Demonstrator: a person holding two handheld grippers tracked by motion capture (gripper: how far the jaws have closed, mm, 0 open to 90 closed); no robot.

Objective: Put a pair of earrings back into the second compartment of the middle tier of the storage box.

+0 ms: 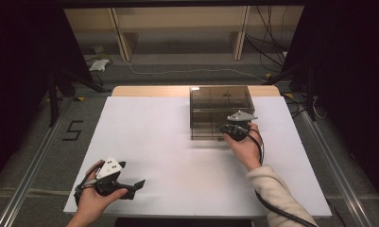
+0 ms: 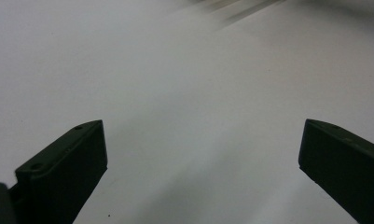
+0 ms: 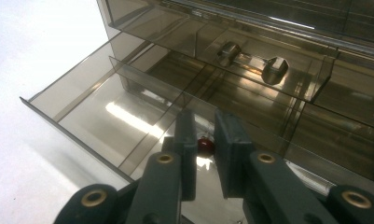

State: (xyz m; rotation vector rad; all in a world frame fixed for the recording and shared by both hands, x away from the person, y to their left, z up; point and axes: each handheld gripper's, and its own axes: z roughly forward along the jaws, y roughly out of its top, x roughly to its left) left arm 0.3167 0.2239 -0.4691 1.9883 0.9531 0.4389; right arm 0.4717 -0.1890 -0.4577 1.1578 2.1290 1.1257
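Note:
A smoky see-through drawer box [image 1: 220, 101] stands at the far middle of the white table [image 1: 168, 156]. Its lower drawer [image 3: 82, 105] is pulled out toward me, and its divided compartments look bare. My right gripper [image 3: 205, 114] hangs over that drawer at the box's front [image 1: 230, 129], jaws nearly together. A small dark red bead [image 3: 204, 144] is pinched in the narrow gap between them. The drawer above has a faceted knob [image 3: 274, 69]. My left gripper [image 1: 135, 188] rests low over the table's near left corner, its jaws [image 2: 203, 154] wide apart with nothing between them.
Wooden shelving [image 1: 177, 28] stands behind the table, with cables [image 1: 177, 71] across the floor. Dark stand legs [image 1: 55, 90] rise at the left, by a "5" mark [image 1: 73, 130] on the floor. The table's front edge [image 1: 196, 216] runs just behind my hands.

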